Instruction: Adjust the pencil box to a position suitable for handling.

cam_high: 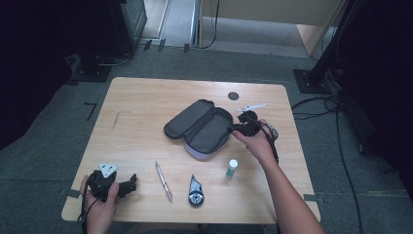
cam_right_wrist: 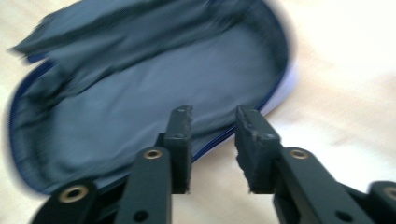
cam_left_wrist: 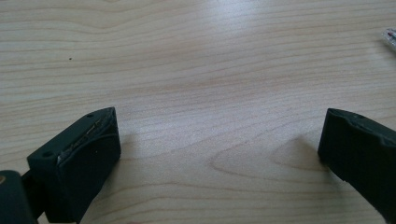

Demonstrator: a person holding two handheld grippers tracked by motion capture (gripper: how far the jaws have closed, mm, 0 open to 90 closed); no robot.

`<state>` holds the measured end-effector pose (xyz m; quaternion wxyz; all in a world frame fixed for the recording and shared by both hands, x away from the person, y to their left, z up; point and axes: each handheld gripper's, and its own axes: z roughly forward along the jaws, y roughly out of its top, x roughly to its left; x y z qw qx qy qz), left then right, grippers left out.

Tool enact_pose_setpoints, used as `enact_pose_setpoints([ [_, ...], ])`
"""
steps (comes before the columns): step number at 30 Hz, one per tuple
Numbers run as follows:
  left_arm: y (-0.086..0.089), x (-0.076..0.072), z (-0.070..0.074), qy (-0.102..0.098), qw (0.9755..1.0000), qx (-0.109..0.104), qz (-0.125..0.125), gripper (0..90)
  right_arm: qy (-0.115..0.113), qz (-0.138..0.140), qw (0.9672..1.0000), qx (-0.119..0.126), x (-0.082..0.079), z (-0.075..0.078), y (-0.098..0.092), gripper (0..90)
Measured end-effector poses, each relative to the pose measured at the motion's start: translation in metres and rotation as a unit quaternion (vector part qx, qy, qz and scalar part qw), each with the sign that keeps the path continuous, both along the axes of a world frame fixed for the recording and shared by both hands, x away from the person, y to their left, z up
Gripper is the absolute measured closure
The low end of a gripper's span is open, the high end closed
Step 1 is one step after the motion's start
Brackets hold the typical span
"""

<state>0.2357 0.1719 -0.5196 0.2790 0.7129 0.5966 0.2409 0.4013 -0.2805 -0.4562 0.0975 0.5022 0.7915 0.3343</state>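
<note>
Grey fabric zip pouch (cam_high: 200, 126) lies unzipped, spread flat at mid light-wood worktop (cam_high: 141, 102).
Right gripper (cam_right_wrist: 213, 122) hovers at the pouch's near rim, fingers (cam_right_wrist: 180, 126) narrowly parted, nothing between them. Left gripper (cam_left_wrist: 219, 135) rests at the worktop's near-left corner, fingers spread wide over bare wood. A silver pen (cam_high: 163, 181) lies near the front edge.

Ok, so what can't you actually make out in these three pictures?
- Pencil case: its inside is dark in the high view and motion-blurred in the right gripper view.
- Small bottle: label too small to read in the high view.
- Pen: cut off by the right edge of the left gripper view.
</note>
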Motion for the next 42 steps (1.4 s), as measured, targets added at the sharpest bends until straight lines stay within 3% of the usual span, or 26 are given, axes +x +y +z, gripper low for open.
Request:
enact_pose_setpoints([
  [2,0.000,0.000,0.000,0.000,1.0000,0.000,0.000,0.0,-0.022,-0.019,0.9995,-0.015,0.014,0.005,-0.006,65.8],
  [8,0.000,0.000,0.000,0.000,1.0000,0.000,0.000,0.0,-0.045,-0.033,0.9974,-0.045,0.042,0.006,-0.007,68.8],
  [12,0.000,0.000,0.000,0.000,1.0000,0.000,0.000,0.0,-0.041,-0.026,0.9976,-0.050,0.058,-0.003,0.000,70.0],
  [13,0.000,0.000,0.000,0.000,1.0000,0.000,0.000,0.0,-0.028,-0.026,0.9982,-0.047,0.063,-0.008,0.005,76.4],
  [14,0.000,0.000,0.000,0.000,1.0000,0.000,0.000,0.0,-0.028,-0.026,0.9982,-0.047,0.063,-0.008,0.005,76.4],
  [16,0.000,0.000,0.000,0.000,1.0000,0.000,0.000,0.0,-0.016,-0.031,0.9975,-0.061,0.064,-0.011,0.009,86.0],
  [18,0.000,0.000,0.000,0.000,1.0000,0.000,0.000,0.0,-0.013,-0.034,0.9956,-0.086,0.063,-0.014,0.012,89.5],
  [22,0.000,0.000,0.000,0.000,1.0000,0.000,0.000,0.0,-0.003,-0.041,0.9956,-0.085,0.057,-0.011,0.010,89.7],
  [27,0.000,0.000,0.000,0.000,1.0000,0.000,0.000,0.0,0.014,-0.043,0.9964,-0.072,0.034,-0.010,0.001,89.7],
  [30,0.000,0.000,0.000,0.000,1.0000,0.000,0.000,0.0,0.034,-0.043,0.9973,-0.048,0.011,-0.010,-0.008,88.6],
  [31,0.000,0.000,0.000,0.000,1.0000,0.000,0.000,0.0,0.034,-0.043,0.9973,-0.048,0.011,-0.010,-0.008,88.6],
  [35,0.000,0.000,0.000,0.000,1.0000,0.000,0.000,0.0,0.065,-0.011,0.9975,-0.025,-0.012,-0.007,-0.011,79.9],
  [37,0.000,0.000,0.000,0.000,1.0000,0.000,0.000,0.0,0.069,-0.002,0.9974,-0.018,-0.015,-0.004,-0.013,73.9],
  [39,0.000,0.000,0.000,0.000,1.0000,0.000,0.000,0.0,0.056,-0.005,0.9982,-0.018,-0.013,0.001,-0.014,67.8],
  [42,0.000,0.000,0.000,0.000,1.0000,0.000,0.000,0.0,0.064,-0.015,0.9977,-0.016,0.003,0.001,-0.013,62.1],
])
